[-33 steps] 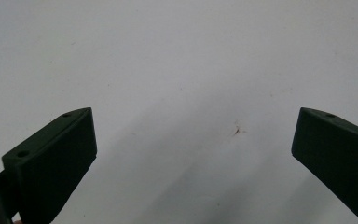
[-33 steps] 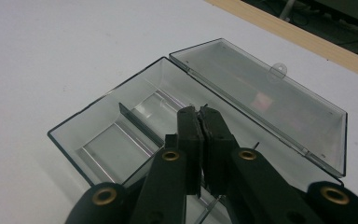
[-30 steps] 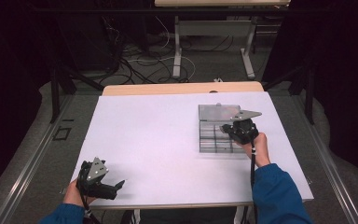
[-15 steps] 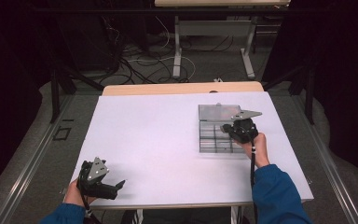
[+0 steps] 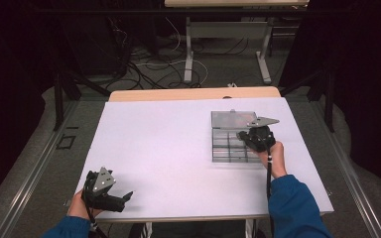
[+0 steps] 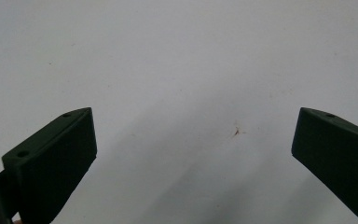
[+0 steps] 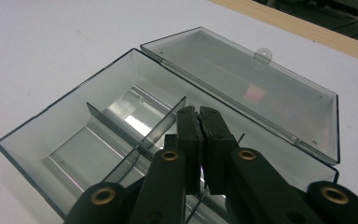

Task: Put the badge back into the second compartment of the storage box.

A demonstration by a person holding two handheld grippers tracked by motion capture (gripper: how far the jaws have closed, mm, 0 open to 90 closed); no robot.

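A clear plastic compartment box [image 5: 228, 148] lies open at the table's right, its lid [image 5: 232, 119] folded flat behind it. In the right gripper view the box [image 7: 70, 140] shows upright clear dividers [image 7: 121, 123] and the lid [image 7: 261, 93] has a small tab. My right gripper [image 7: 199, 113] hangs over the box's near right part with its jaws pressed together on a thin clear divider piece whose edge pokes out [image 7: 238, 136]. In the high view the right gripper [image 5: 243, 137] sits over the box's right side. My left gripper [image 5: 125, 200] rests at the front left, open over bare table [image 6: 193, 135].
The white table top [image 5: 168, 148] has a wooden strip [image 5: 193, 94] along its far edge. Beyond it are table legs and cables on the floor [image 5: 154, 69]. A small brown speck [image 6: 236, 132] marks the surface between the left jaws.
The left hand has slipped slightly toward the front left corner. The right gripper stays over the box, almost unmoved.
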